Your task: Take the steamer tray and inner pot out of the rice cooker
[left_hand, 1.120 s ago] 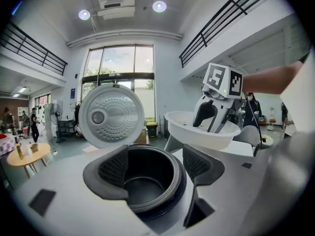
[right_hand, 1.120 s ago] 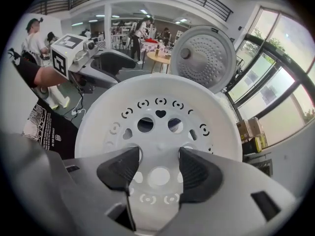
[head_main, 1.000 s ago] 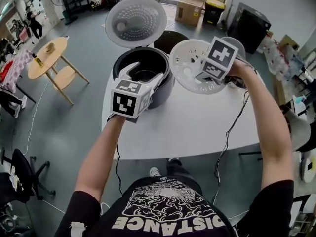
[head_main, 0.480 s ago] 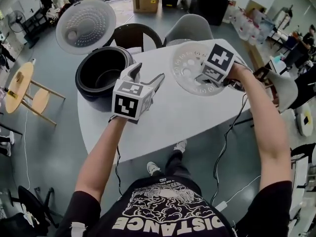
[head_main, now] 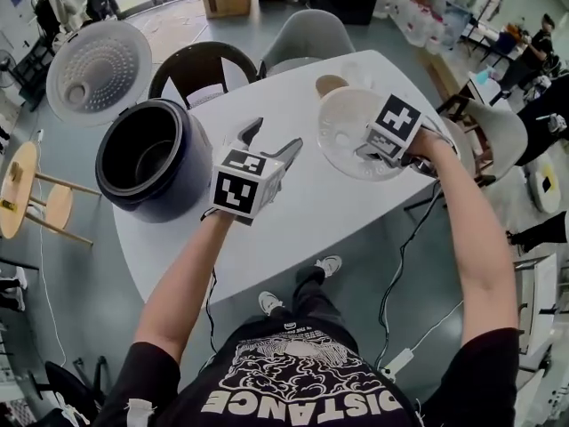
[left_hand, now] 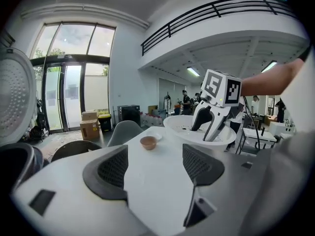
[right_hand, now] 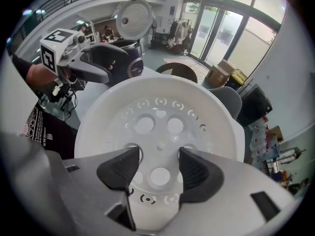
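A white perforated steamer tray hangs over the right part of the white table. My right gripper is shut on the tray's near rim, one finger inside and one outside, as the left gripper view shows. In the right gripper view the tray fills the space past the jaws. The dark rice cooker stands at the table's left end with its lid up and the inner pot inside. To the cooker's right, over the table, my left gripper is open and empty.
A small brown bowl sits on the table beyond the tray. A dark chair and a grey chair stand at the far edge. A wooden side table is on the floor at the left.
Both grippers have swung right, away from the cooker, and come down. The steamer tray travelled with the right gripper. The cooker now lies well left of the left gripper.
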Demonstrator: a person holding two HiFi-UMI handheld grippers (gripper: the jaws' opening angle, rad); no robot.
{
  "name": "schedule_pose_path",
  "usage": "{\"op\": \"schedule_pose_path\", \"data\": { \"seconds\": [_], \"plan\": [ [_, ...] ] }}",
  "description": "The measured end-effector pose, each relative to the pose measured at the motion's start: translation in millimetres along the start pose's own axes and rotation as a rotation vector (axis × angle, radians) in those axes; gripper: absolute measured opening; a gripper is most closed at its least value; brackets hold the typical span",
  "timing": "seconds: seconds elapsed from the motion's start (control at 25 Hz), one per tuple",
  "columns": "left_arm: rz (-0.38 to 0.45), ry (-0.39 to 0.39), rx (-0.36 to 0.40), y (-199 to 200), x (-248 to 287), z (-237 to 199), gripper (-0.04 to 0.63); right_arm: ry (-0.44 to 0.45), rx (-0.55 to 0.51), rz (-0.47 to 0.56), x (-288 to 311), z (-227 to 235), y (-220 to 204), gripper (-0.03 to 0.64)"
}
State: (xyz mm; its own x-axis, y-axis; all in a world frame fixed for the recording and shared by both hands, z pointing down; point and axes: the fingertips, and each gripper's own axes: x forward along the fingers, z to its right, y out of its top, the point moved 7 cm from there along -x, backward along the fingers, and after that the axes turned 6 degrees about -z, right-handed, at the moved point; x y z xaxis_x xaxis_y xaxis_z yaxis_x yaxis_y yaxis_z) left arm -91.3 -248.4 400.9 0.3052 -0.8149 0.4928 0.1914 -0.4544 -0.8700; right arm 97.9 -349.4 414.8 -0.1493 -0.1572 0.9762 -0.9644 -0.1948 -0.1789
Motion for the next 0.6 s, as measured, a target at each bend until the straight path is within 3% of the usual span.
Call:
{"op": "schedule_pose_path", "data": {
  "seconds": [0.4,0.6],
  "plan": [
    [-0.086,-0.052,-0.007,43,160,19,0.339,0.054,0.089,-0.003,85,130,-60,0.272],
    [-0.131,-0.064,-0.041,43,227,18,0.339,0.069,0.092,-0.032,130,179,-78,0.272]
  ]
}}
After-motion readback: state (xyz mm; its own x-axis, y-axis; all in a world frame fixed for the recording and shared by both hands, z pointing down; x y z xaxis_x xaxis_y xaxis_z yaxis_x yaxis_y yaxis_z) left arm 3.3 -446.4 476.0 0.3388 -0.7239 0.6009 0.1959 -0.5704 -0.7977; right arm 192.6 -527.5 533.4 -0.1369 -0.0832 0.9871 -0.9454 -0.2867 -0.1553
